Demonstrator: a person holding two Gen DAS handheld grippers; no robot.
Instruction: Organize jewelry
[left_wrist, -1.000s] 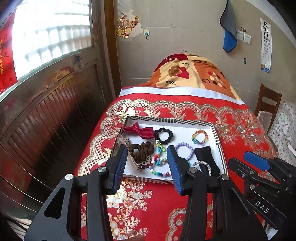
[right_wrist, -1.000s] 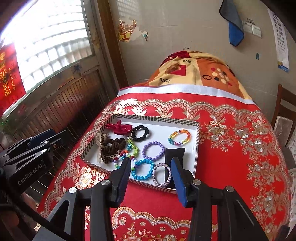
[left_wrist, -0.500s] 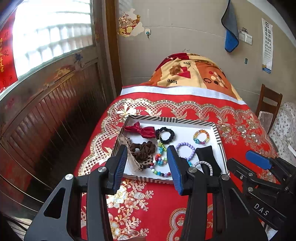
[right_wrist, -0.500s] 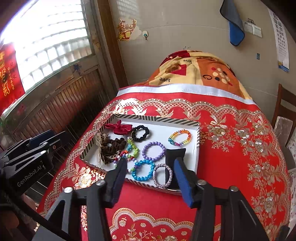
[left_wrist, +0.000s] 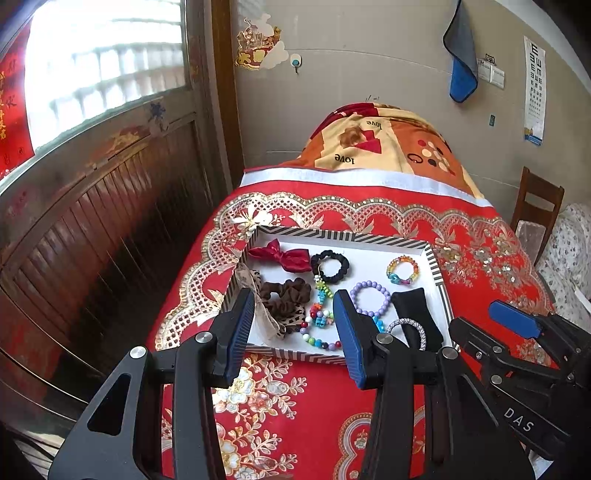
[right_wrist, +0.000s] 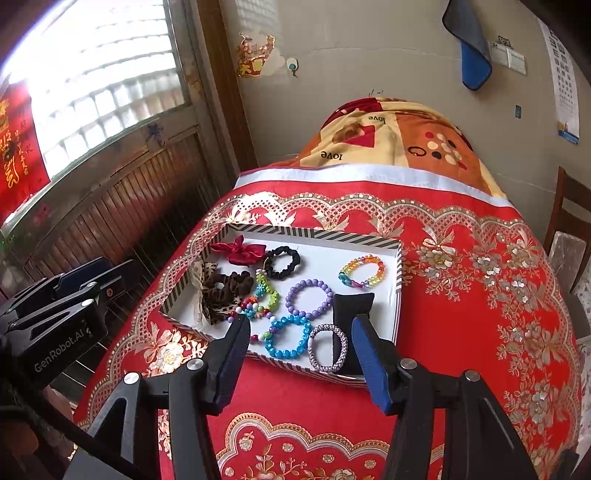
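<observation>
left wrist view: left gripper (left_wrist: 293, 334) above the near edge of the striped tray (left_wrist: 334, 236), fingers apart, nothing between them.
tray lies on the red-clothed bench (left_wrist: 480, 236); red bow (left_wrist: 282, 256), brown scrunchie (left_wrist: 282, 295) and bead strings inside; gripper tilted down. right wrist view: right gripper (right_wrist: 301, 363) tilted down likewise, fingers apart and empty, framing the blue bracelet (right_wrist: 288, 338) and silver bracelet (right_wrist: 328, 347); probably best to drop onto one ring only, clear of its neighbours.

Both wrist views angled down, near, sharing the jewelry tray (left_wrist: 343, 236) (right_wrist: 314, 234), side by side
</observation>
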